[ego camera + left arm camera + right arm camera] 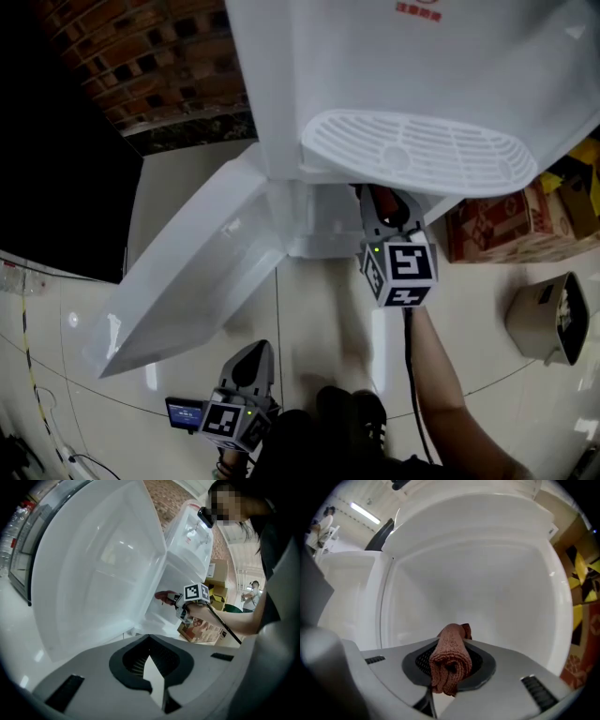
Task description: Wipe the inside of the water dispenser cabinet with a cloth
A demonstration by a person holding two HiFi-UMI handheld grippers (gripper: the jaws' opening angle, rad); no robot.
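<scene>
The white water dispenser (412, 66) stands ahead, its drip grille (412, 150) jutting out over the cabinet below. The cabinet door (187, 281) hangs open to the left. My right gripper (384, 211) reaches into the cabinet under the grille, shut on a rolled reddish-brown cloth (451, 660). The cloth sticks out past the fingertips toward the white inner back wall (487, 588), apart from it. Seen from the left gripper view, the cloth (164, 596) is just inside the opening beside the door (93, 573). My left gripper (251, 361) hangs low above the floor, shut and holding nothing.
Cardboard boxes (497, 225) sit right of the dispenser, and a beige box (553, 319) lies on the tiled floor. A dark panel (56, 169) and a brick wall (150, 56) are at the left. My shoes (352, 412) are below. Another person (253, 590) stands far off.
</scene>
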